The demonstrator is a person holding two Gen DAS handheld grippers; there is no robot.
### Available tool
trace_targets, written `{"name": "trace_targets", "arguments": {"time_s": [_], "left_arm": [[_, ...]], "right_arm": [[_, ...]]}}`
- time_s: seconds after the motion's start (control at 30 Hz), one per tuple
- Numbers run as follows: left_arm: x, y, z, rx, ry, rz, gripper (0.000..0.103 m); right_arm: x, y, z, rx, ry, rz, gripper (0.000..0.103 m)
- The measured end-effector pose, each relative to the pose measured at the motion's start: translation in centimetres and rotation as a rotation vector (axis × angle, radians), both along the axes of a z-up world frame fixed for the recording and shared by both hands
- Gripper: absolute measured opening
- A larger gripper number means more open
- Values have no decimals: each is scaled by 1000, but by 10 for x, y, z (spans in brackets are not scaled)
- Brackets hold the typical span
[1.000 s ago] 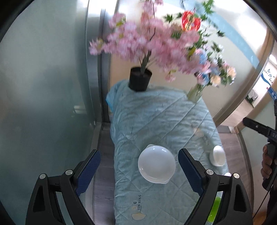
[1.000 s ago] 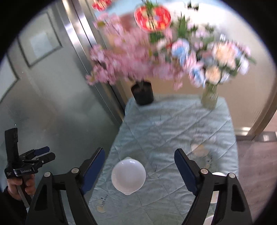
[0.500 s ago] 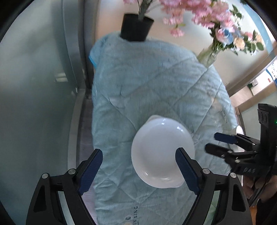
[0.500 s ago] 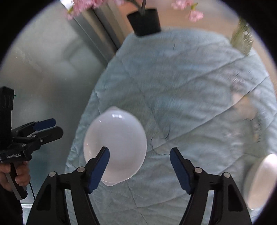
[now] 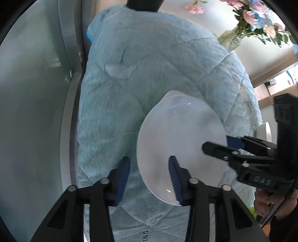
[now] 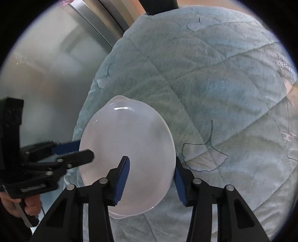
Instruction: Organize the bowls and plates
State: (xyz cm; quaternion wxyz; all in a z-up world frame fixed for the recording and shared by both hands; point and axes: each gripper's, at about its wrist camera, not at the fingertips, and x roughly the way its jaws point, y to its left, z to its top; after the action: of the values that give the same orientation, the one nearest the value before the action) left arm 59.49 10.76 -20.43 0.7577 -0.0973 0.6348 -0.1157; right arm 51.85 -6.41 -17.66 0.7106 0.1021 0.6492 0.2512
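Note:
A white bowl lies on the light blue quilted cloth; it also shows in the right wrist view. My left gripper is open, its jaws straddling the bowl's left rim, one finger over the bowl, one outside. My right gripper is open and straddles the bowl's right rim the same way. Each gripper shows in the other's view, reaching over the bowl from the side. A second white dish sits at the cloth's right edge.
A black flower pot and a glass vase of flowers stand at the table's far end. A frosted glass wall runs along the left side. The table's left edge drops to the floor.
Both grippers have come down and forward to the bowl and have narrowed. They now straddle opposite rims of it, where before they were above and apart.

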Motion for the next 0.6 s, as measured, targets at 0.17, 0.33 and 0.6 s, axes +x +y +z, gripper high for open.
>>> {"name": "trace_targets", "arguments": {"time_s": [0.17,0.33,0.6], "left_arm": [[-1,0,-3,11,-16,-9,18],[-1,3,-1,21,-15,7,11],[-10,2,21,58,-64,15,10]], "right_arm": [[1,6,-1,-15,-8,-7,40],[5,2,-4,-63,-3,-30,21],[-4,-10,11,-44,-36,-93,16]]}}
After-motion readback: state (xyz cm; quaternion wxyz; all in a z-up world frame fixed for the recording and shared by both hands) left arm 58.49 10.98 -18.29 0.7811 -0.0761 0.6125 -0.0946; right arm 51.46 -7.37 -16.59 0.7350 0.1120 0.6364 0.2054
